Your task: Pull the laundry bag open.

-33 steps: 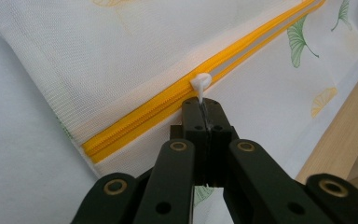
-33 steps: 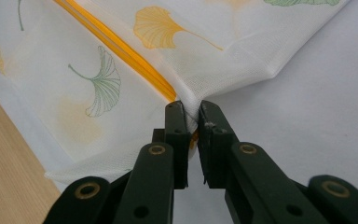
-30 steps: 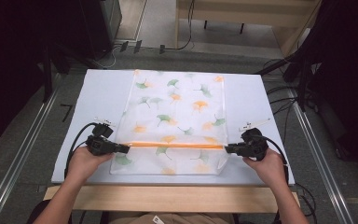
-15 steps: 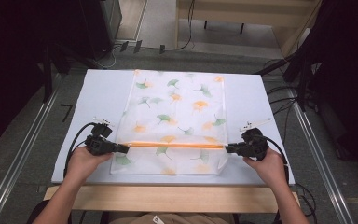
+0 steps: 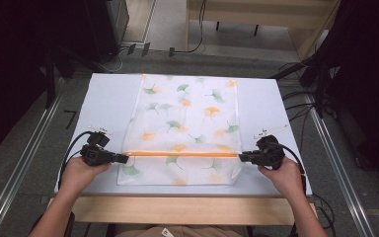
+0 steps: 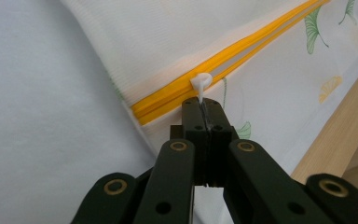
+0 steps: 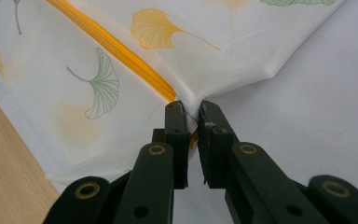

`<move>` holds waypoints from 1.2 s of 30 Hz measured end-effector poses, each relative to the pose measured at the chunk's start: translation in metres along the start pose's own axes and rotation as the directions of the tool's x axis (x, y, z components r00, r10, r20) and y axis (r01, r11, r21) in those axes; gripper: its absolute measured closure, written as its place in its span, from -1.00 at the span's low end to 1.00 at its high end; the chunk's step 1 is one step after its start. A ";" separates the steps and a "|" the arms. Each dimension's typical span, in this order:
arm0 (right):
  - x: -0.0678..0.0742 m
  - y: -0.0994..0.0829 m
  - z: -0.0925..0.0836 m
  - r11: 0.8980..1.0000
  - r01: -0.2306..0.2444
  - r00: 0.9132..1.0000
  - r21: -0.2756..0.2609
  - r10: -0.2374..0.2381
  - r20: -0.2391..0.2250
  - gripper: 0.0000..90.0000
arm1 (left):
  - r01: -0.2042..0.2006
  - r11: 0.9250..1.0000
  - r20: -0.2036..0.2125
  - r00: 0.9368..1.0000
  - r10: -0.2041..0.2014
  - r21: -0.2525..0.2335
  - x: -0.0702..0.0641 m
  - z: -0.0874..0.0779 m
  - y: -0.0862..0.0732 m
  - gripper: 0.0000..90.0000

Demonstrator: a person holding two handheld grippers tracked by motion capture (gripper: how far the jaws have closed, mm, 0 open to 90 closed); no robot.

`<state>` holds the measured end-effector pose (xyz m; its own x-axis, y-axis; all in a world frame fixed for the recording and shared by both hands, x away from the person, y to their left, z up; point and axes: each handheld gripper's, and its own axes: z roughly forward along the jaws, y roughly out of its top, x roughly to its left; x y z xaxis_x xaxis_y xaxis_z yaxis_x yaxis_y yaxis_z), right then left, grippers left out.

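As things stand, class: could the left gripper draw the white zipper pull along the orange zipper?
Probably yes: the left gripper is shut on the white zipper pull, and the orange zipper lies straight and uncovered.

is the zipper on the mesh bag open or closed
Closed, or nearly: the orange zipper runs as one unbroken line across the bag, and its white pull sits at the left end.

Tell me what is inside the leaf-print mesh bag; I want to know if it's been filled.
Through the mesh bag the pale table cover shows, and it lies flat with no bulge. The orange zipper is closed, so anything thin inside cannot be ruled out.
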<state>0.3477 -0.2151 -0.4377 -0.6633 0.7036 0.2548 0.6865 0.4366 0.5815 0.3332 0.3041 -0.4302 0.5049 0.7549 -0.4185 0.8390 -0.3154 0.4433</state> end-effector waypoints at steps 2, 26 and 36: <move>0.000 0.000 0.000 1.000 -0.002 1.000 0.002 0.002 -0.001 0.88 | -0.003 1.000 0.000 1.000 0.003 0.000 0.000 0.000 0.000 1.00; 0.000 0.000 0.000 1.000 -0.009 1.000 0.006 0.009 0.000 0.88 | -0.005 1.000 0.004 1.000 0.005 0.002 0.000 0.000 0.000 1.00; 0.000 0.000 0.000 1.000 -0.011 1.000 0.007 0.011 -0.002 0.88 | 0.001 1.000 0.005 1.000 -0.001 0.003 0.001 -0.001 0.000 1.00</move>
<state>0.3478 -0.2152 -0.4383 -0.6566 0.7071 0.2626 0.6957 0.4331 0.5731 0.3332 0.3049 -0.4302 0.5053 0.7522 -0.4229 0.8401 -0.3168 0.4403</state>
